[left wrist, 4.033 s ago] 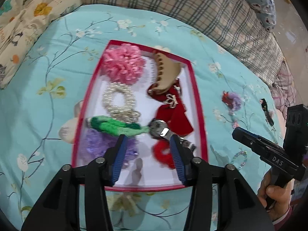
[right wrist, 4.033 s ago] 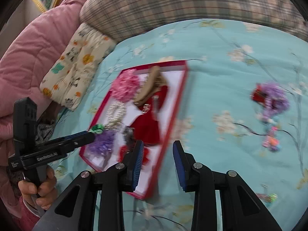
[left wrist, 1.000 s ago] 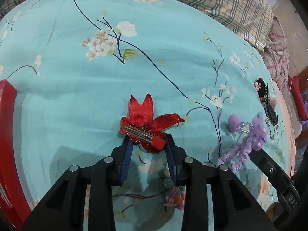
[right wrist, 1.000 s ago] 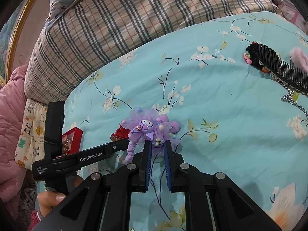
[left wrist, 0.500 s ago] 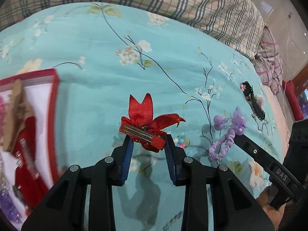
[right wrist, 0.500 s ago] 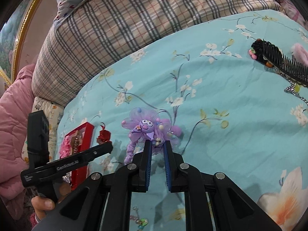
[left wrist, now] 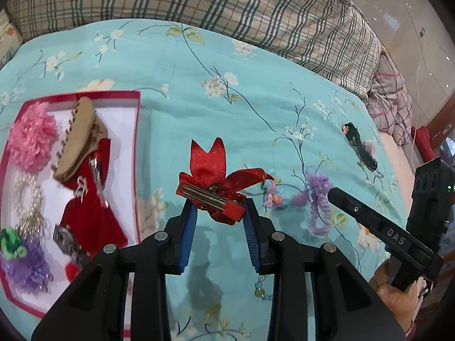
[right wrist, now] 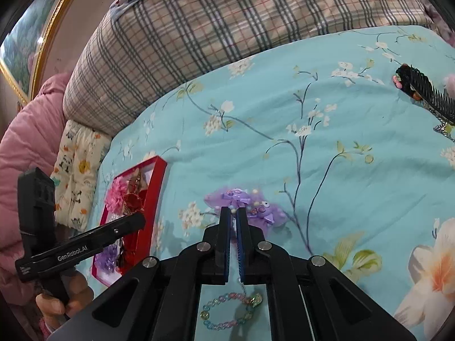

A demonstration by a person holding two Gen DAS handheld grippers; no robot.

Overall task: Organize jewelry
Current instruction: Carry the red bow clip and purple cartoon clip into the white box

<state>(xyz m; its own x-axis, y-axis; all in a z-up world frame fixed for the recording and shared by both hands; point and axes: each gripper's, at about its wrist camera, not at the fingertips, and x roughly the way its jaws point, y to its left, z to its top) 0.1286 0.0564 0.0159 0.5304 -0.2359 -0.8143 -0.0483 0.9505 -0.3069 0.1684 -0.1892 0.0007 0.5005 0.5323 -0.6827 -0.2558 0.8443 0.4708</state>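
Your left gripper [left wrist: 218,213] points steeply down over the bed, pads clamped on the red bow clip [left wrist: 216,187] and holding it clear of the cover, to the right of the red tray [left wrist: 137,153]; your hand [right wrist: 64,298] grips its handle low at the left of the right view. Your right gripper [right wrist: 233,213] has its jaws pressed nearly together; the purple hair tie [right wrist: 250,206] sits at their tips, but you cannot tell whether any of it is pinched.

Surface — a turquoise floral bedcover [left wrist: 256,105], plaid pillow [left wrist: 199,2] behind, pink quilt [right wrist: 25,147] at the left; a black comb [right wrist: 426,91] lies well apart to the right, a pastel bead bracelet [right wrist: 227,309] beneath the right gripper.

Writing: "GenRobot.AI" on the left gripper's bar; "DAS" on the right's.
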